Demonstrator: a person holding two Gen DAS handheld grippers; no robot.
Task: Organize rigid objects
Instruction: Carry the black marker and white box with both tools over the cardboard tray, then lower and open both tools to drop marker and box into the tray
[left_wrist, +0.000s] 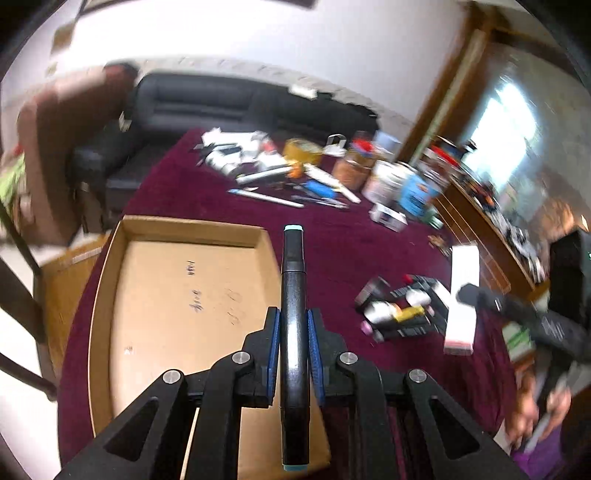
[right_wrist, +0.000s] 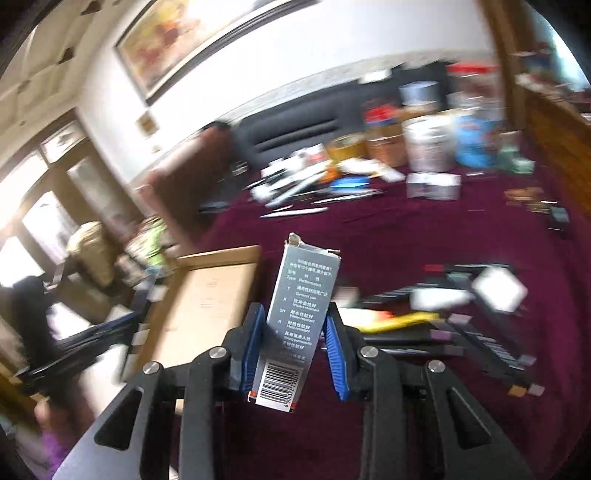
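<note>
My left gripper (left_wrist: 293, 325) is shut on a black marker (left_wrist: 293, 295) with pale blue caps, held lengthwise above the right edge of an open cardboard box (left_wrist: 184, 295). My right gripper (right_wrist: 295, 325) is shut on a small silver carton (right_wrist: 301, 299) with printed text and a barcode, held upright above the maroon tablecloth (right_wrist: 388, 240). The cardboard box also shows in the right wrist view (right_wrist: 207, 295), to the left of the carton. A pile of black markers (left_wrist: 402, 314) lies right of the box, also in the right wrist view (right_wrist: 443, 325).
A clutter of pens, tape and jars (left_wrist: 332, 166) fills the table's far side. A long white box (left_wrist: 463, 295) lies by the marker pile. A black sofa (left_wrist: 203, 107) stands beyond the table. A wooden cabinet (left_wrist: 480, 221) runs along the right.
</note>
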